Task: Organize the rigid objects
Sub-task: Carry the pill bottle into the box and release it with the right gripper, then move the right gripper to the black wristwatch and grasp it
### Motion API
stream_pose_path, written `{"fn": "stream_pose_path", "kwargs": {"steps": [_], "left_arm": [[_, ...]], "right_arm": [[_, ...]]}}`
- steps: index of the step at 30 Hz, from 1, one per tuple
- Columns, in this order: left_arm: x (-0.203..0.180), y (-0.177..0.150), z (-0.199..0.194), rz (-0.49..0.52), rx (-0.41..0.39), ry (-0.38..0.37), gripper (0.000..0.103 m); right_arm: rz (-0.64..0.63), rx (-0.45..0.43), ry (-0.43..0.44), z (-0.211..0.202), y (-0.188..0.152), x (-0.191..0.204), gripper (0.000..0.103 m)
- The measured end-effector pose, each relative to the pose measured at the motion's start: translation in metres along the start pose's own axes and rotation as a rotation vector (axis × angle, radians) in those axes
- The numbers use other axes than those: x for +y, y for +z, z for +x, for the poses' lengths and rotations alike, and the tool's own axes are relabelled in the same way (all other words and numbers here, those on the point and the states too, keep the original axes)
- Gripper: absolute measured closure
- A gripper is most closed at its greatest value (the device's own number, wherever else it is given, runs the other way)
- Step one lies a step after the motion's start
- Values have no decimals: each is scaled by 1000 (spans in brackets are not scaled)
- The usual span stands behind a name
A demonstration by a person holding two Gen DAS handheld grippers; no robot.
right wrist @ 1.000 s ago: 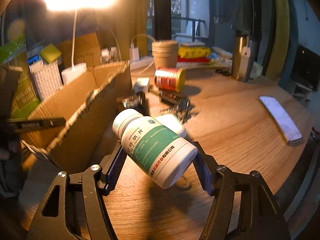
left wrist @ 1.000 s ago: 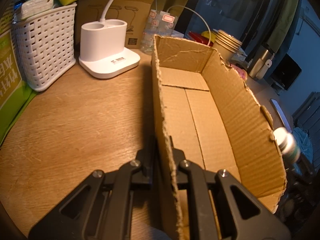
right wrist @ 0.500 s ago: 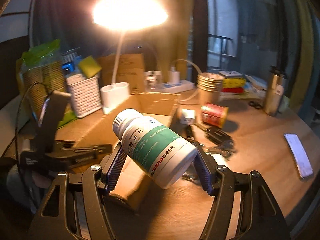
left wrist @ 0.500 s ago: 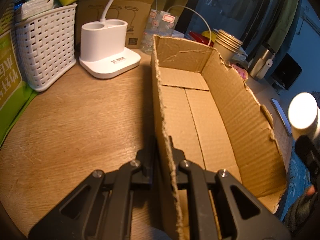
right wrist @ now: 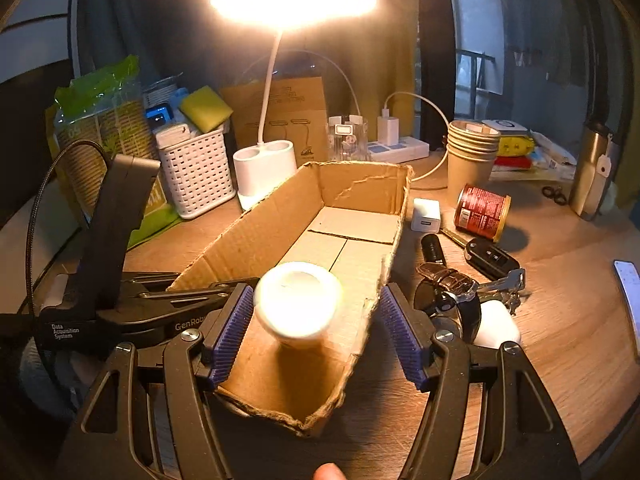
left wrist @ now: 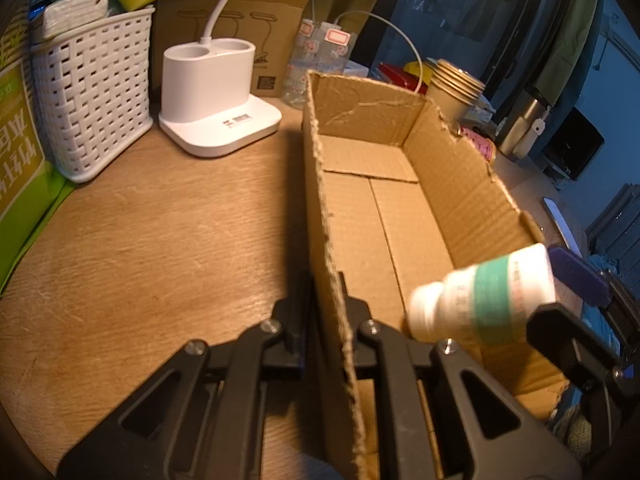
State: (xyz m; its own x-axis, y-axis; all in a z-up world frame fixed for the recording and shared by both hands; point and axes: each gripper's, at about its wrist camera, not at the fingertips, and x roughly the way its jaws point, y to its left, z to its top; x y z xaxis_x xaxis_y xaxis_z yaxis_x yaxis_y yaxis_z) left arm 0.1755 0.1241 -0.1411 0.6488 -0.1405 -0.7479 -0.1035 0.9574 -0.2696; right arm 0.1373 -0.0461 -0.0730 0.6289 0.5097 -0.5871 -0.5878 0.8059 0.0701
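My left gripper [left wrist: 324, 289] is shut on the near left wall of an open cardboard box [left wrist: 460, 184], and it shows again as a left gripper body [right wrist: 120, 240] in the right wrist view. A white pill bottle [left wrist: 488, 300] with a green label hangs blurred over the box's near end, cap toward the left wall. My right gripper [right wrist: 314, 296] straddles the box [right wrist: 256, 240]. The bottle [right wrist: 298, 304] sits between its blue pads [right wrist: 400, 332] with a gap on the right side, so they do not visibly press it. The box floor is bare.
Left of the box stand a white lamp base [left wrist: 216, 92] and a white woven basket [left wrist: 92, 92]. To its right lie a white charger cube [right wrist: 426, 214], a red can [right wrist: 482, 212], a car key [right wrist: 492, 258], a watch [right wrist: 448, 288] and paper cups [right wrist: 472, 152]. A phone [right wrist: 628, 284] lies at the far right.
My right gripper swung left from beside the box to over its near end. The bottle, wedged slantwise across the pads before, now sits loose and blurred between them. The left gripper kept still.
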Motion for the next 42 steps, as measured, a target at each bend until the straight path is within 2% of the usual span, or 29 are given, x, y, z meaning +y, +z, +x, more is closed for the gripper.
{"fn": "stream_pose_path", "kwargs": {"steps": [9,16,23,30,37,39,42], "left_arm": [[0,0,0,-2,0,0,93],[0,0,0,-1,0,-1,93],[-1,-1,0,-1,0,-1,93],[-1,-1,0,-1,0,-1,93],[-1,-1,0,-2,0,-1,93],[-1,-1,0,-2,0,0,93],[-1,-1,0,-2,0,-1,93]], "right_arm": [[46,-60,-33,-20,3,-18,34],[101,-99,-171,-34,0,-55,34],[171,-83,-239,-31,-11,-93,33],[177,-34,-228,-12,-21,-96,34],[52,40,-230,19,-22,-80,34],[45,68,-207,27,-23,-81,43],[25,90,-167,33,-21,-79,48]]}}
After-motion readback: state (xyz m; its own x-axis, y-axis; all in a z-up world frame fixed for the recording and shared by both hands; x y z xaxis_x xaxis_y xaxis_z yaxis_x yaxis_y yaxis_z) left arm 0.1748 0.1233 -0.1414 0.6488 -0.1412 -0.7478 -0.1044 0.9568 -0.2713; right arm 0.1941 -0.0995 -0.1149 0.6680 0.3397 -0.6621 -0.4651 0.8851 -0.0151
